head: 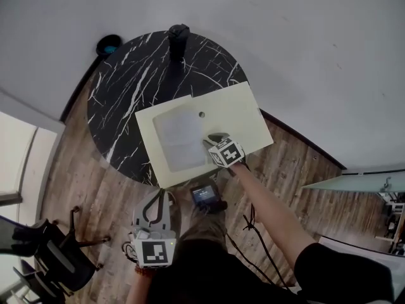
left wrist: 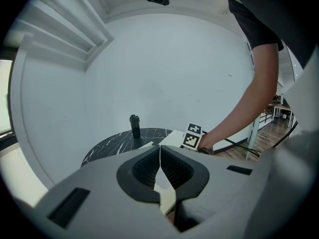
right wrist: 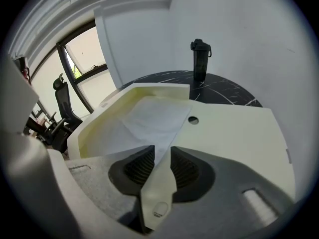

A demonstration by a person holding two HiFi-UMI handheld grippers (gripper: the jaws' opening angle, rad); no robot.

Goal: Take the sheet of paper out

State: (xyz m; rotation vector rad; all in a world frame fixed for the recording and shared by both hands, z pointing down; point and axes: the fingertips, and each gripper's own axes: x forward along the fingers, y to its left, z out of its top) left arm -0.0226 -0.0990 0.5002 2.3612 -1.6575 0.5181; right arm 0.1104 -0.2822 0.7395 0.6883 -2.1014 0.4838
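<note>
A white sheet of paper [head: 180, 138] lies on the left half of an open cream folder [head: 234, 116] on the round black marble table [head: 126, 81]. My right gripper [head: 213, 139] is down at the sheet's near right edge. In the right gripper view its jaws [right wrist: 162, 151] stand open, and the edge of the paper [right wrist: 154, 116] and the folder [right wrist: 234, 133] show in the gap. My left gripper [head: 162, 195] hangs low in front of the person, short of the table. Its fingertips [left wrist: 160, 151] meet, with nothing held.
A black bottle [head: 178, 40] stands at the table's far edge. The folder has a small round hole [head: 202, 114] near the sheet. A dark device [head: 205, 196] sits below the table's near rim. Black chairs [head: 44, 246] stand at lower left, and a cable crosses the wooden floor.
</note>
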